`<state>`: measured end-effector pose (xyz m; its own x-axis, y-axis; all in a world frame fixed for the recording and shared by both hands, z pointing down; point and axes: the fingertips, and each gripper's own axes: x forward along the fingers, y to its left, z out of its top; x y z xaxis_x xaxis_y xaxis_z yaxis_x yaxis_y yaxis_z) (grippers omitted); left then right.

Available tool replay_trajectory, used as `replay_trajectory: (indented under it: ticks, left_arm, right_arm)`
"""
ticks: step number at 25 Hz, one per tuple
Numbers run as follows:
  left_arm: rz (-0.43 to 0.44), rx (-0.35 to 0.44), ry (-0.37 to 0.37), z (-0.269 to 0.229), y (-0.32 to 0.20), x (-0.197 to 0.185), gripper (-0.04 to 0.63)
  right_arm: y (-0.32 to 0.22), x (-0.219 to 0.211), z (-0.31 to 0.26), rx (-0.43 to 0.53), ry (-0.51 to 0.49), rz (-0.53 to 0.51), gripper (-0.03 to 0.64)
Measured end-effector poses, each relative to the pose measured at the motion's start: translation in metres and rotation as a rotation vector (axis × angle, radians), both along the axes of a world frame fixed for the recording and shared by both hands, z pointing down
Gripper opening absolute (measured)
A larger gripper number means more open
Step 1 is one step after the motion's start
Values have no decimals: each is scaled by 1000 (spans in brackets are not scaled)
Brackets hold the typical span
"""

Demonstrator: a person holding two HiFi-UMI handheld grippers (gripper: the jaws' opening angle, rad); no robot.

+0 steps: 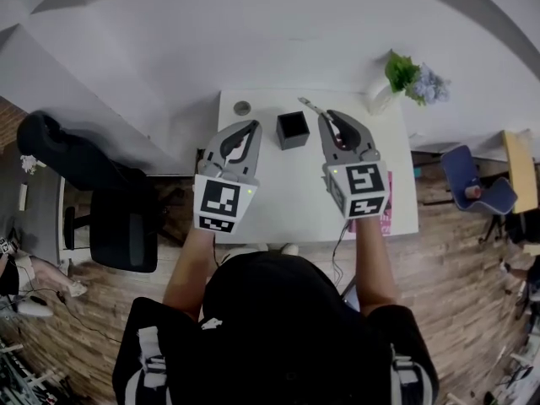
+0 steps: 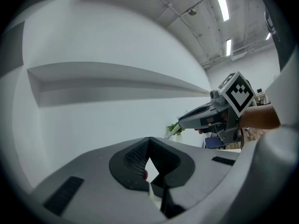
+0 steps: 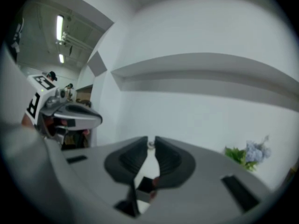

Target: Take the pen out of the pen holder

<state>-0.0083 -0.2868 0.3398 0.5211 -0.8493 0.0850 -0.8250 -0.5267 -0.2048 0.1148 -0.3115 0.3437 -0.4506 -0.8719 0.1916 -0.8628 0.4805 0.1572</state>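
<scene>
The black square pen holder (image 1: 293,130) stands on the white table (image 1: 278,201), between my two grippers, both held well above the tabletop. My right gripper (image 1: 323,116) is shut on a slim pen (image 1: 309,106), whose end sticks out past the fingertips toward the far left. In the right gripper view the pen's tip (image 3: 150,144) shows pinched between the nearly closed jaws. In the left gripper view that pen (image 2: 174,131) pokes out of the right gripper. My left gripper (image 1: 253,125) hovers left of the holder, its jaws meeting at the tips (image 2: 148,139) with nothing between them.
A potted plant (image 1: 405,78) stands at the table's far right corner. A small grey round disc (image 1: 242,107) lies at the far left, and a pink item (image 1: 388,213) at the right edge. A black office chair (image 1: 118,218) is left of the table, a blue chair (image 1: 472,188) to the right.
</scene>
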Motion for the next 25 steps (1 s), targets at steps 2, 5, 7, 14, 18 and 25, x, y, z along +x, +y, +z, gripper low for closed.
replay_trajectory:
  ticks: [2, 5, 7, 14, 18, 25]
  left_arm:
    - [-3, 21, 1, -8, 1, 0, 20]
    - [-6, 43, 8, -17, 4, -2, 20]
    - [-4, 52, 8, -21, 5, -1, 20]
    - [1, 86, 9, -35, 7, 1, 20]
    - [1, 92, 10, -37, 8, 1, 20]
    - [-3, 92, 13, -37, 9, -1, 20]
  right_arm:
    - [3, 1, -7, 18, -2, 2, 72]
    - [7, 1, -17, 46, -9, 7, 72]
    - [10, 1, -23, 62, -19, 11, 72]
    - [17, 1, -37, 98, -38, 14, 72]
    - [18, 1, -39, 108, -41, 16, 72]
    - [18, -6, -37, 104, -22, 5, 72]
